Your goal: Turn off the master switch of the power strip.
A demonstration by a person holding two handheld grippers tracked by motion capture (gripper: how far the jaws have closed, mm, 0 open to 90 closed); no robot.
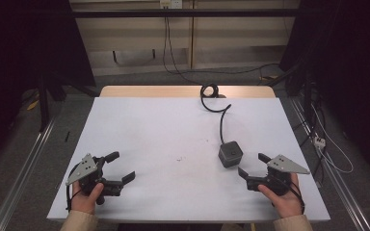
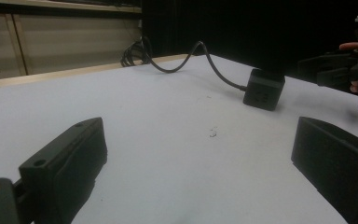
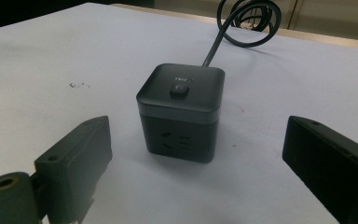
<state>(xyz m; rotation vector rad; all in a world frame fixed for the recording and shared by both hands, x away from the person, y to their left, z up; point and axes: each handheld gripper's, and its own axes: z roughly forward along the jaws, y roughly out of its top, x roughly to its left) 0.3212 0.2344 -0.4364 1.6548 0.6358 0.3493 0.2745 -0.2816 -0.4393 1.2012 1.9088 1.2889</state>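
A black cube power socket (image 1: 230, 154) stands on the white table (image 1: 164, 130), right of centre. In the right gripper view the cube (image 3: 182, 112) has a button on top and socket holes on its near face. Its black cable (image 1: 220, 120) runs back to a coil (image 1: 209, 90) at the far edge. My right gripper (image 1: 253, 165) rests open just right of the cube, jaws pointing at it and apart from it. My left gripper (image 1: 121, 167) lies open at the near left, nothing between its jaws. The left gripper view shows the cube (image 2: 263, 88) far off, with the right gripper (image 2: 345, 70) beyond.
A wooden strip (image 1: 183, 91) borders the table's far edge. Metal rails (image 1: 24, 159) run along the floor on both sides. Loose cables and a white power strip (image 1: 319, 141) lie on the floor at right.
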